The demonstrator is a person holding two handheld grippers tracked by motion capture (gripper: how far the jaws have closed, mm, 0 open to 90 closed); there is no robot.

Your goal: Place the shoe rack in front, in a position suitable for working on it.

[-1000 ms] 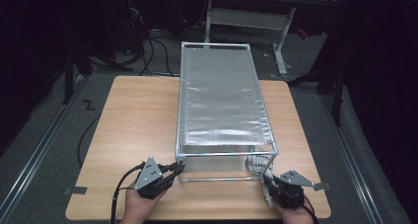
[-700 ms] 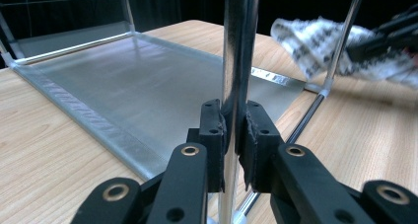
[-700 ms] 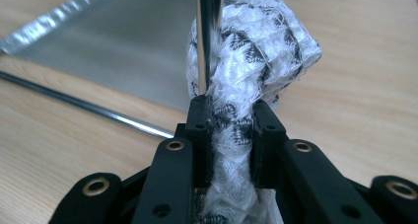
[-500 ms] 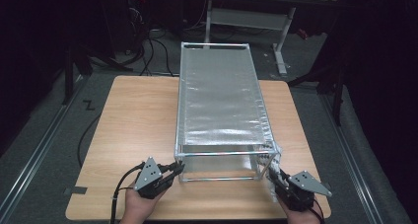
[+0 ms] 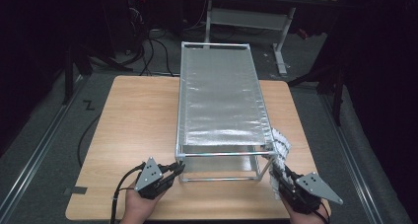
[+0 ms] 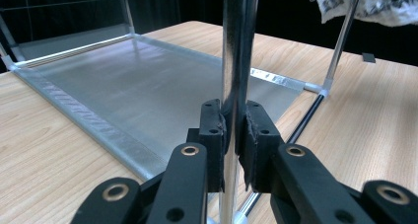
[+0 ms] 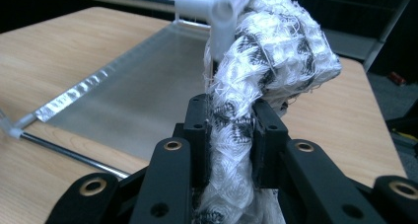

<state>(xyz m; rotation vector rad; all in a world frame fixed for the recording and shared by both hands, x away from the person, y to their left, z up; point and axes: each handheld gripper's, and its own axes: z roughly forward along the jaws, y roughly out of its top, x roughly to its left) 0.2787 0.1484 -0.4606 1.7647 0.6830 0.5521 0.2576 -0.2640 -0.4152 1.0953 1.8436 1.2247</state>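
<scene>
A metal rack (image 5: 219, 95) with silver fabric shelves stands on the wooden table (image 5: 138, 120). My left gripper (image 5: 178, 168) is shut on the rack's front left upright pole (image 6: 239, 46), low down, with the pads (image 6: 213, 130) pressing on either side of it. My right gripper (image 5: 282, 177) is shut on a white cloth with black pattern (image 5: 280, 145) at the rack's front right corner. In the right gripper view the cloth (image 7: 276, 51) rises from between the jaws and bunches beside the white corner joint (image 7: 217, 7). The lower shelf (image 6: 148, 81) lies flat on the table.
A desk frame (image 5: 246, 17) stands beyond the table's far edge, with cables (image 5: 153, 46) on the dark floor. A small tape mark (image 5: 78, 190) sits at the table's front left edge. Bare wood lies on both sides of the rack.
My right gripper has risen beside the front right post with the cloth, which now reaches the top corner. The left gripper has stayed on its pole.
</scene>
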